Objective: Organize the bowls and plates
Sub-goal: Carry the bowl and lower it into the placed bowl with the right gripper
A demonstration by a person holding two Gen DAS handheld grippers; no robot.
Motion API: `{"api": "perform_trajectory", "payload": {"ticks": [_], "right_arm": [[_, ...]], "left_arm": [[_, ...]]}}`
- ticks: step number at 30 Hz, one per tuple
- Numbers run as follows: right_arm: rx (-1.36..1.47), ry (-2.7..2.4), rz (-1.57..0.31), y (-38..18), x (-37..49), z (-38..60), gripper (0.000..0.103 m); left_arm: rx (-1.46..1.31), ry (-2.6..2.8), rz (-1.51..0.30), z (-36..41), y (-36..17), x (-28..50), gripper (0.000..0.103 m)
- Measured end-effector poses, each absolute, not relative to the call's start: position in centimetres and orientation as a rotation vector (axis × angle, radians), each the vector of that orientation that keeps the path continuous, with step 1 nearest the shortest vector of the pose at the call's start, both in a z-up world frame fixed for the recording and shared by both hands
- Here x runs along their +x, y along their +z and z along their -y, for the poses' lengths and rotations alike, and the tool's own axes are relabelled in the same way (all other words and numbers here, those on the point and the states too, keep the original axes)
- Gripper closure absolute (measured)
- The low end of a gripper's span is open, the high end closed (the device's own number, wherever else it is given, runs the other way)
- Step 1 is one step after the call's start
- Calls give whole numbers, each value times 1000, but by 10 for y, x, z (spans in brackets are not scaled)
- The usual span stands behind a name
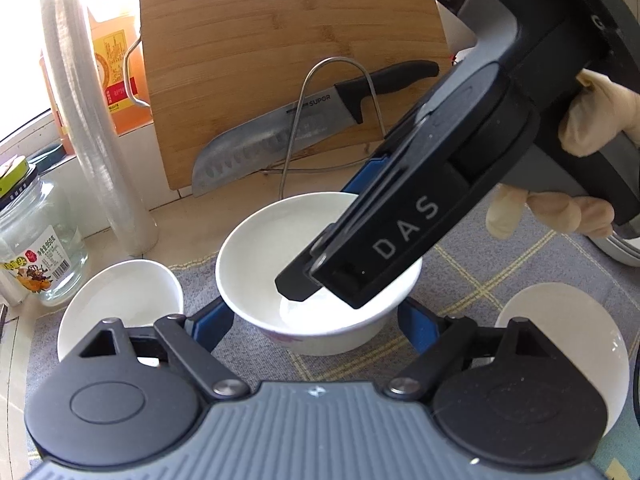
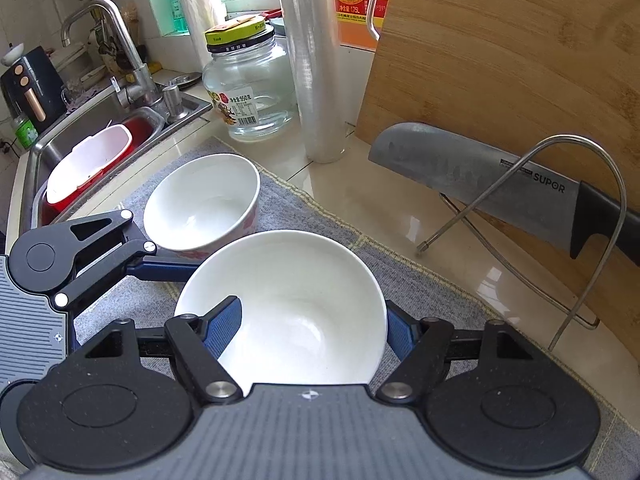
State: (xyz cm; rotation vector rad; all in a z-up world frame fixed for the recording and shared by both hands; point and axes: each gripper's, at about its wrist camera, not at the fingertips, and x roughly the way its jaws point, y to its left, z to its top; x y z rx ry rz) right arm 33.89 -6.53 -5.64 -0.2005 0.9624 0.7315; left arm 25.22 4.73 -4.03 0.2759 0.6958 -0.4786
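Observation:
A white bowl with a pink pattern sits on the grey cloth. My left gripper is open, its blue fingers either side of this bowl's near wall. My right gripper reaches in from the right in the left wrist view; one finger is inside the bowl and one outside its rim, so it straddles the wall without clearly pinching it. A second patterned bowl stands to the left. A white dish lies at the right.
A bamboo cutting board leans at the back with a knife on a wire stand. A glass jar, a cling-film roll and a cooking wine bottle stand behind. A sink with a red tub is far left.

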Motion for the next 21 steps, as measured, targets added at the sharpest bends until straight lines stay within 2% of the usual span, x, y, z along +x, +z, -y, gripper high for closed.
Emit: {"api": "perform_trajectory", "payload": {"ticks": [21], "right_arm": [[-138, 642, -928, -20, 284, 89, 23]], "left_arm": [[304, -602, -662, -40, -6, 212, 15]]}}
